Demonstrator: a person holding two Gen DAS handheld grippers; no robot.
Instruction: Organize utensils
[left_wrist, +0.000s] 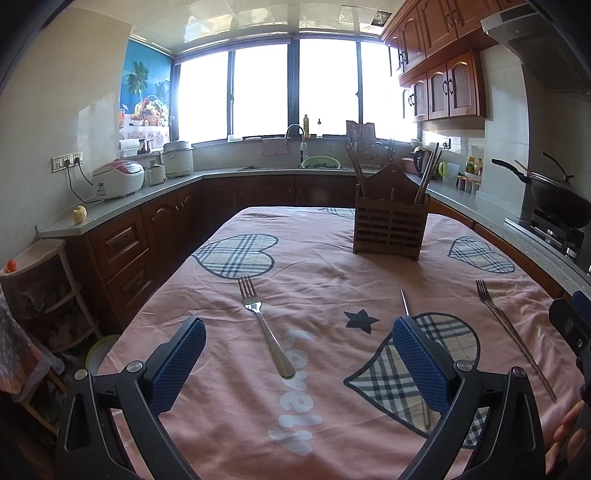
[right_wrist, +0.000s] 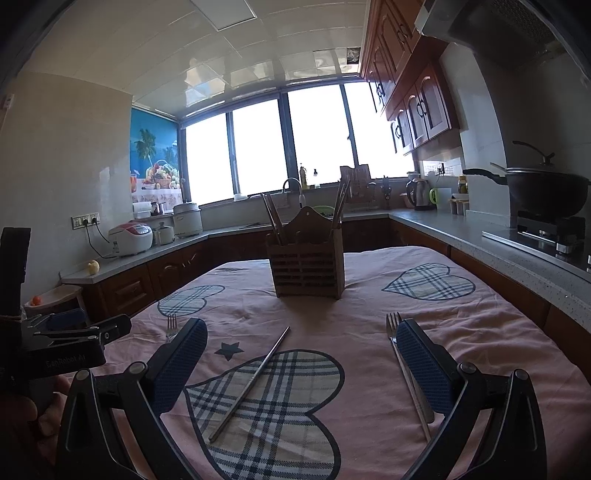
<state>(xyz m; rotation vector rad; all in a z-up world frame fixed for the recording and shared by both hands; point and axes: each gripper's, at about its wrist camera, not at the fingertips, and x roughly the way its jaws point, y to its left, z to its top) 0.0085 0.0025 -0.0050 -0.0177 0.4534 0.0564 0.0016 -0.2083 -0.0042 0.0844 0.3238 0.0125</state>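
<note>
Hovering over pink tablecloth (left_wrist: 229, 406): left gripper (left_wrist: 299, 343) wide open, empty, fork (left_wrist: 264, 325) lying between its fingers. Chopstick (right_wrist: 251, 384) flat between right gripper's (right_wrist: 301, 345) spread, empty fingers; second fork (right_wrist: 408, 373) beside right finger. Wooden holder (right_wrist: 306, 267) upright behind.

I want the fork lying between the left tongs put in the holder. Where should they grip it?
Grip the fork mid-handle, coming straight down from above with the open left tongs closing across it. It lies flat on the cloth, tines away, with its slim handle running lengthwise between the pads.
</note>
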